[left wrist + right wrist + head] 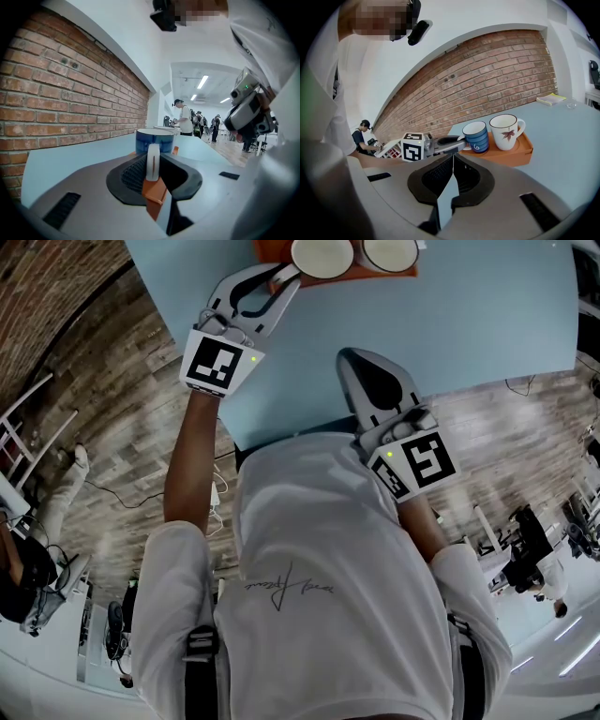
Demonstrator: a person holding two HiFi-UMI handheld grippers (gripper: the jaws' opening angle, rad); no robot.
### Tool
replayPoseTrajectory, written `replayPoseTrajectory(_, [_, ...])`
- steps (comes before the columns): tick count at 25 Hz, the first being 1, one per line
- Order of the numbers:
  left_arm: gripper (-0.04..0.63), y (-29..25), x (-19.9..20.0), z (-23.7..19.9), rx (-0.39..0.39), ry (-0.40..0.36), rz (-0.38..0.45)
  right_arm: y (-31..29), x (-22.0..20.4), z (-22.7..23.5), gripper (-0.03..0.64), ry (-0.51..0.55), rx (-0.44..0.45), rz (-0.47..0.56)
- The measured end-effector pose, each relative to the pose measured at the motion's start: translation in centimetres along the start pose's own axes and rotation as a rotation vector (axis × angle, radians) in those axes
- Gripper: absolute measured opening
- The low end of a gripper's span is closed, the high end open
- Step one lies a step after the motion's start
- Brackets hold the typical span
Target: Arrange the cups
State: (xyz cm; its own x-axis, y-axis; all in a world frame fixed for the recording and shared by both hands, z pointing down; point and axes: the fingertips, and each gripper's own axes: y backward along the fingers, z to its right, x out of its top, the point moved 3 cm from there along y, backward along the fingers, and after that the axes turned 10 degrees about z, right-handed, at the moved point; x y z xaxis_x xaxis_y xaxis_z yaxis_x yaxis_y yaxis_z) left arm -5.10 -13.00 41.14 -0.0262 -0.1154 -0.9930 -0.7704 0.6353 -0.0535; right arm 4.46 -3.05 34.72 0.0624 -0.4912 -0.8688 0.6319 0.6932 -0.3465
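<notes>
Left gripper [281,279] is closed on the white handle [153,161] of the blue striped cup [476,136], which bears a white swirl. It stands on the orange tray [513,152], beside the leaf-print cup [505,131]. Right gripper [352,357], jaws together and empty, is above open tabletop [469,324] by the near edge.

blue striped cup [476,137], white leaf cup [506,132] upright on orange tray [516,153]

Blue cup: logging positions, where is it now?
The blue cup sits on the orange tray, left of the white cup in the right gripper view, its handle held by the left gripper.
</notes>
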Motion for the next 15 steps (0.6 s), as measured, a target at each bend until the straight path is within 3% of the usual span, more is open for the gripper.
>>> replayPoseTrajectory(15, [0.061, -0.14, 0.22, 0.88, 0.067, -0.034, 0.005, 0.80, -0.25, -0.56, 0.021, 0.007, -0.009, 0.009])
